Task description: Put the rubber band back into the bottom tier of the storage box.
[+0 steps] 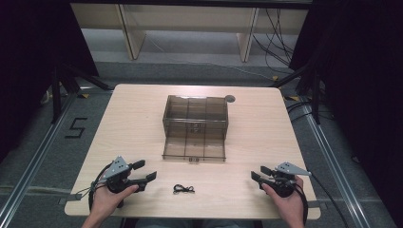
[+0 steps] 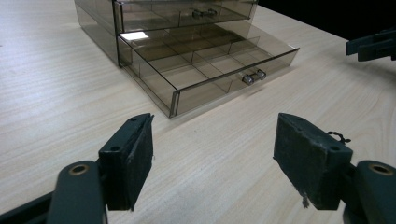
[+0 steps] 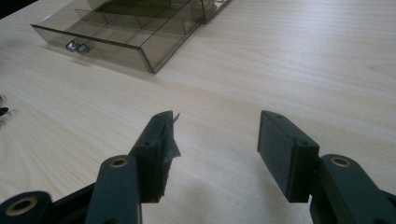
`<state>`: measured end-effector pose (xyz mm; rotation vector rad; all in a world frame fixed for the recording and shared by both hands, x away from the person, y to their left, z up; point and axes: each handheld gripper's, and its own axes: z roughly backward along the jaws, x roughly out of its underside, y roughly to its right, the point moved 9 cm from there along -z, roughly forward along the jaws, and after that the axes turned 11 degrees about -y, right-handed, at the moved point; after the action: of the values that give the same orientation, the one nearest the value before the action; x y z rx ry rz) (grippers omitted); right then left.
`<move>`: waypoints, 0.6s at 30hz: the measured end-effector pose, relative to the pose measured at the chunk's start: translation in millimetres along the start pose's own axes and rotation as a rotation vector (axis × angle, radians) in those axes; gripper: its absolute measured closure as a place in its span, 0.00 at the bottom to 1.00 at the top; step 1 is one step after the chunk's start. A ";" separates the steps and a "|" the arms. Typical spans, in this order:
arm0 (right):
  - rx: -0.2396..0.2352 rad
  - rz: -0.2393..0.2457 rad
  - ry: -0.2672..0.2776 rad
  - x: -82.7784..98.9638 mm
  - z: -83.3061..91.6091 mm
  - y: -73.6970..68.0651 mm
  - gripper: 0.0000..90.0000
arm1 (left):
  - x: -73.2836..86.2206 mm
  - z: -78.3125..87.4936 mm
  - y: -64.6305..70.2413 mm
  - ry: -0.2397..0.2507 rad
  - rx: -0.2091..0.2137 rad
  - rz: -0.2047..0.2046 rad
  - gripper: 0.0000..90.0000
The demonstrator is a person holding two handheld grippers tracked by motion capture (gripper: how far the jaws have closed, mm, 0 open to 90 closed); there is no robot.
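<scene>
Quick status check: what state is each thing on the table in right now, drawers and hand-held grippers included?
Drawer box: upright at mid-table.
Bottom drawer: pulled out, compartments look empty.
Upper drawer: pushed in.
Small black cord: loose on the table near its front edge, untouched.
Left hand-held gripper: open, holding nothing.
Right hand-held gripper: open, holding nothing.

Left gripper (image 1: 146, 172) and right gripper (image 1: 258, 173) gape apart.

Wooden table (image 1: 133, 118), drawer box (image 1: 195, 114), black cord (image 1: 184, 189)
</scene>
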<state>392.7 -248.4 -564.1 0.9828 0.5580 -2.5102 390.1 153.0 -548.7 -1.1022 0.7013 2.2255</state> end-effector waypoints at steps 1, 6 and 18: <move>-0.007 -0.002 0.004 -0.1 0.4 -0.6 0.52 | 0.7 0.4 0.1 -0.012 0.001 -0.016 0.32; -0.004 -0.005 0.000 -0.4 -0.3 -0.8 0.52 | -1.6 2.9 7.8 -0.036 0.062 0.028 0.34; -0.025 0.012 -0.020 0.8 1.4 -0.5 0.52 | 0.3 -7.7 33.7 -0.260 0.089 -0.065 0.37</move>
<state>391.1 -248.9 -563.6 0.9483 0.5749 -2.4940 371.4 124.1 -546.0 -0.7636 0.6367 2.2059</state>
